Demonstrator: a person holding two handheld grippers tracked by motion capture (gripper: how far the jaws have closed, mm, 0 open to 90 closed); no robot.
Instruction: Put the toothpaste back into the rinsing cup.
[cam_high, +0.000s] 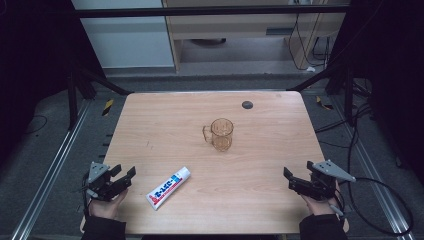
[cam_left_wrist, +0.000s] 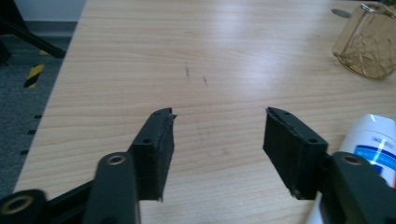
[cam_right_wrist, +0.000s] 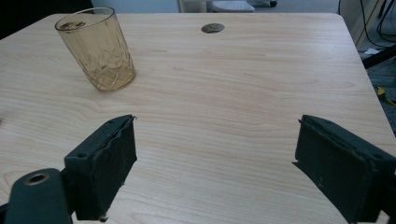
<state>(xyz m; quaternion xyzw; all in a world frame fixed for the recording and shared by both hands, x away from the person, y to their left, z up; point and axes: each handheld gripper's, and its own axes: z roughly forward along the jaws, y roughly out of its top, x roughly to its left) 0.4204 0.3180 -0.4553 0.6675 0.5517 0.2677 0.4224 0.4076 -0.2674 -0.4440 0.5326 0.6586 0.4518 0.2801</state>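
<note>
Wooden counter (cam_high: 165, 125) holds an amber glass mug (cam_high: 220, 134) and a toothpaste tube (cam_high: 168, 188), both untouched. Left hand-held gripper (cam_high: 125, 174) and right hand-held gripper (cam_high: 288, 176) gape open, empty, at the near corners. Nothing looks started; everything's left.

Amber cut-pattern glass mug (cam_high: 221, 134), white toothpaste tube (cam_high: 168, 187) with blue-red print, black fingers (cam_left_wrist: 156, 147)

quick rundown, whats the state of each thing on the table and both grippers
glass mug: upright near the table's middle, looks empty, untouched
toothpaste tube: lying flat, cap end pointing away from the person, cap seems on, untouched
left gripper: jaws open, holding nothing
right gripper: jaws open, holding nothing
</note>
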